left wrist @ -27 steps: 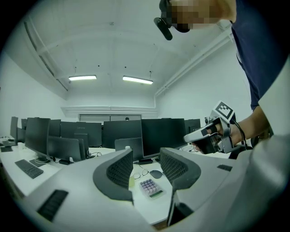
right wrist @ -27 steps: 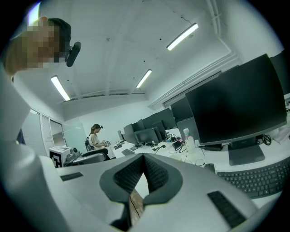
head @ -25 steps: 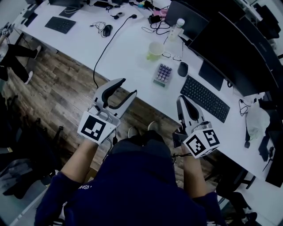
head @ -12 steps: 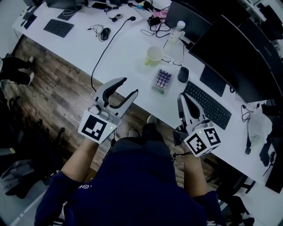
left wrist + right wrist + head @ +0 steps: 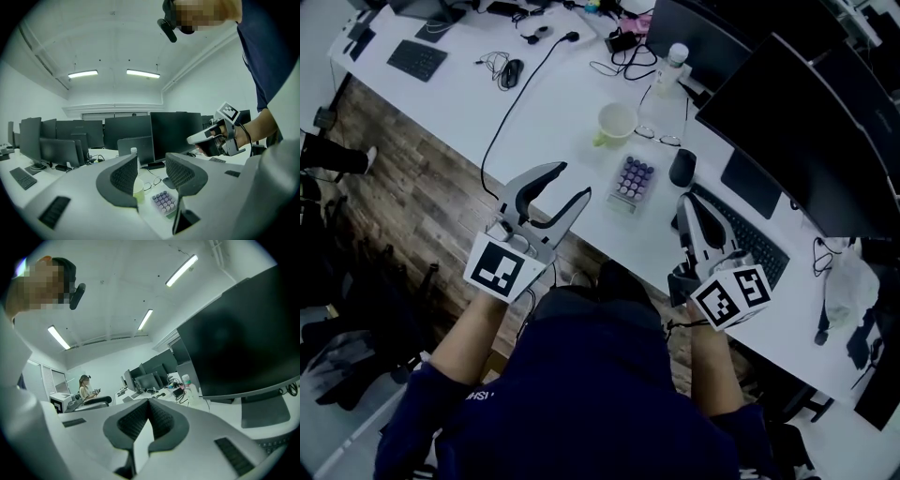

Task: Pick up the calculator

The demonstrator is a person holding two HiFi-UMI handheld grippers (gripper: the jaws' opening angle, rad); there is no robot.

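The calculator, grey with purple keys, lies flat on the white desk near its front edge. In the left gripper view the calculator shows low between the jaws. My left gripper is open and empty, held off the desk's front edge, left of the calculator and apart from it. My right gripper is shut with nothing in it, right of the calculator, over the keyboard's near end. In its own view the right gripper has its pads pressed together.
A green cup, glasses and a bottle stand behind the calculator. A black mouse and keyboard lie to its right, under dark monitors. A black cable runs across the desk's left part.
The desk and calculator have drawn nearer to both grippers as the person moved forward. The jaws of both grippers stand as before.
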